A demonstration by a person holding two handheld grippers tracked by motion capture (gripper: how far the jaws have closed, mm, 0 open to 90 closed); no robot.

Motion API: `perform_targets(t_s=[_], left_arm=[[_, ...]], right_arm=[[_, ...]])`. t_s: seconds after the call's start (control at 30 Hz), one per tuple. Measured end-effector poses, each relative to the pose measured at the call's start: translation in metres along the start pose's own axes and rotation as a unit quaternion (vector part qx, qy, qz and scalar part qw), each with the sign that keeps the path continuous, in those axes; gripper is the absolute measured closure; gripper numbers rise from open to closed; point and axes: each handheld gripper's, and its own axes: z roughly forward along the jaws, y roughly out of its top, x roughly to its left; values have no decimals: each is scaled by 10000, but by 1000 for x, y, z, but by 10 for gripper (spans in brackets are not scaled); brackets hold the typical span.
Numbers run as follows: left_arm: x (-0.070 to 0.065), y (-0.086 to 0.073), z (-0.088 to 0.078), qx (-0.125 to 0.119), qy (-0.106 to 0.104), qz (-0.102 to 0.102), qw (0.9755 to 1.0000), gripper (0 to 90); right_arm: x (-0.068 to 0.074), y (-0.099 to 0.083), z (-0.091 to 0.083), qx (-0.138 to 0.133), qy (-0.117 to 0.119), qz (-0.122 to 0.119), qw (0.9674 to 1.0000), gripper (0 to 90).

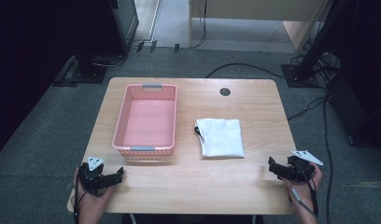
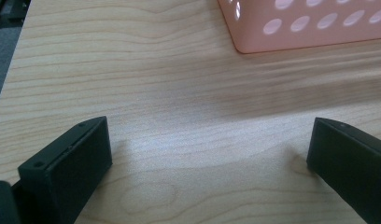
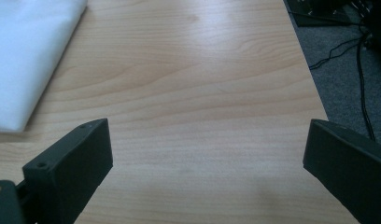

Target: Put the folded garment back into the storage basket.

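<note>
A pink plastic basket (image 1: 145, 146) with oval holes in its walls stands on the left half of the wooden table (image 1: 193, 186), with nothing inside it. Its near corner (image 2: 254, 32) shows in the left gripper view. A folded white cloth (image 1: 220, 137) lies flat to the right of the basket; its edge (image 3: 25, 51) appears in the right gripper view. My left gripper (image 1: 115, 177) rests at the table's near left edge, open, with bare wood between its jaws. My right gripper (image 1: 274, 167) sits at the near right edge, also open and holding nothing.
A dark round cable hole (image 1: 225, 91) is set in the table's far side. Grey carpet with black cables (image 1: 314, 105) and stand bases (image 1: 86, 70) surrounds the table. The table's right edge (image 3: 314, 88) runs close to my right gripper.
</note>
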Motion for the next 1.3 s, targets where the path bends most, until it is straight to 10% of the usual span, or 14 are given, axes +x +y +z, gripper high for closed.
perform_targets(t_s=[1.3], left_arm=[[0, 0, 0, 1, 0, 0, 10000, 0]], right_arm=[[70, 50, 22, -48, 444, -308, 9985, 13]])
